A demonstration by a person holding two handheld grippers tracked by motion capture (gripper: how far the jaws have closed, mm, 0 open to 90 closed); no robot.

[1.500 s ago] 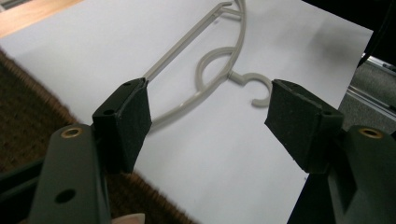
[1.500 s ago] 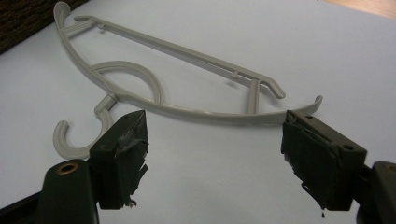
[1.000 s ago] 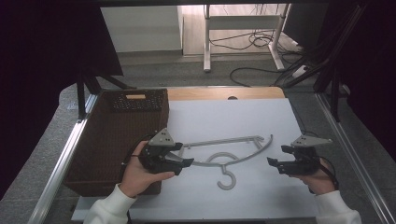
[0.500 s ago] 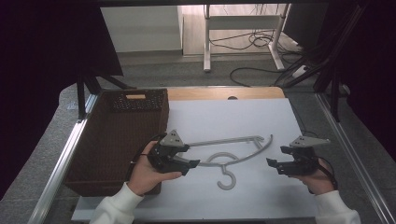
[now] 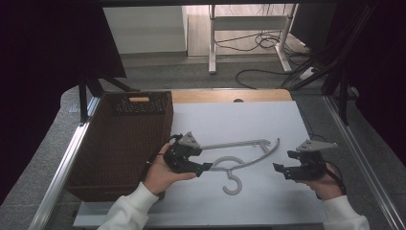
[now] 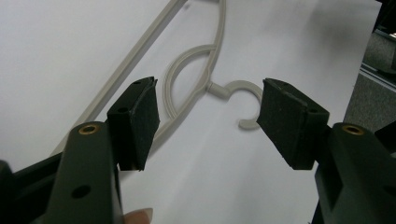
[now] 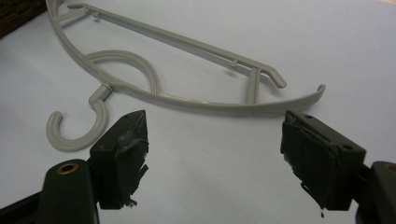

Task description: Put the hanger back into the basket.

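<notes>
1. White mat (image 5: pixel 268 201) w/ brown wicker basket (image 5: pixel 119 148) along its left edge; landmark = grey hanger (image 5: pixel 239 158), lying flat on mat approx. mid-table, just right of basket.
2. Hanger's long axis running left-right across mat, hook (image 5: pixel 233 183) pointing back toward person, straight bar on far side.
3. Left gripper (image 5: pixel 207 166) right at hanger's left end, tips over curved arm near neck. Jaws spread wide in left gripper view, pads (image 6: pixel 140 122) apart w/ hanger arm (image 6: pixel 187 100) and hook just ahead between them; nothing pinched.
4. Right gripper (image 5: pixel 277 167) off hanger's right tip, apart from it, jaws spread, empty; in right gripper view hanger (image 7: pixel 187 70) lies crosswise ahead.
5. Judgement: left hand nearer; short push fwd and squeeze should catch hanger arm.
</notes>
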